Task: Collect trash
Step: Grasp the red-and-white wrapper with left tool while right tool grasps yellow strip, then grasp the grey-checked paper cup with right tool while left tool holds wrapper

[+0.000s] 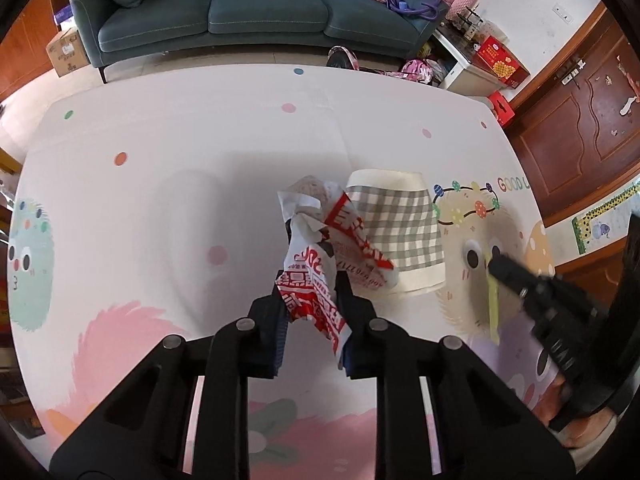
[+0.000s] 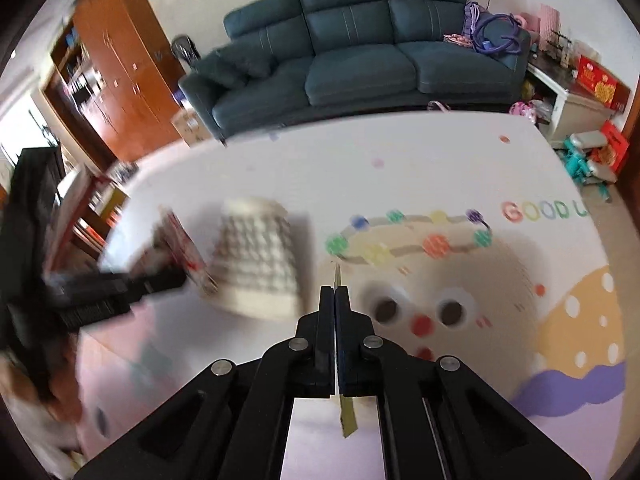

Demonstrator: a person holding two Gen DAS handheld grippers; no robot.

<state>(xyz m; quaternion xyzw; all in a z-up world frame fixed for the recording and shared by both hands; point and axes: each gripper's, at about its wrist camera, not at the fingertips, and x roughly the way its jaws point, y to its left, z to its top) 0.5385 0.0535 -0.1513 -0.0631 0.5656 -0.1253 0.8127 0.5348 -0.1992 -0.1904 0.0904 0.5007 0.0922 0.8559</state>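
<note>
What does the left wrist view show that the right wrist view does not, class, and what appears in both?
Only the left wrist view shows the left gripper pinching the red and white wrapper close up and sharp. Only the right wrist view shows the right gripper shut on the thin yellow strip edge-on. Both show the checked fabric basket, the play mat and the blue sofa.

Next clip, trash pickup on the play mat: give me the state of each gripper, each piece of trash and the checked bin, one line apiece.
Left gripper: shut on the red and white wrapper.
Red and white wrapper: crumpled, pinched between the left fingers, sticking up past them.
Right gripper: shut on the yellow strip.
Yellow strip: flat, thin, clamped edge-on, poking out both ends.
Checked bin: on the mat, beside the wrapper; inside not visible.
</note>
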